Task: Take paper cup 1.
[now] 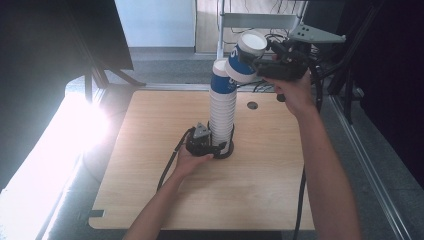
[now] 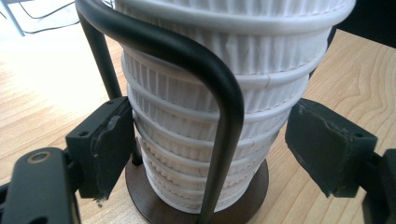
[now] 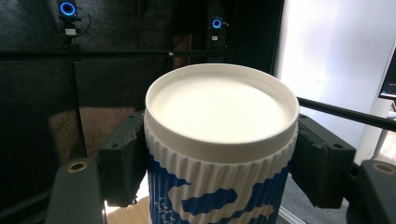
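Observation:
A tall stack of ribbed white paper cups (image 1: 222,112) (image 2: 196,116) stands in a black wire holder (image 2: 226,93) on a round dark base (image 1: 227,152) at mid-table. Its top cup is blue and white. My left gripper (image 1: 216,145) (image 2: 210,149) is at the foot of the stack, with one pad pressed on each side of it. My right gripper (image 1: 252,62) (image 3: 219,158) is raised beside the top of the stack. It is shut on a blue-and-white cup (image 1: 245,57) (image 3: 219,140), tilted with its flat white end facing up and away.
The wooden table (image 1: 165,190) has a small round grommet (image 1: 252,105) at the back right. A metal rack and cables (image 1: 260,20) stand behind the table. Strong glare falls on the left edge. Dark curtains flank both sides.

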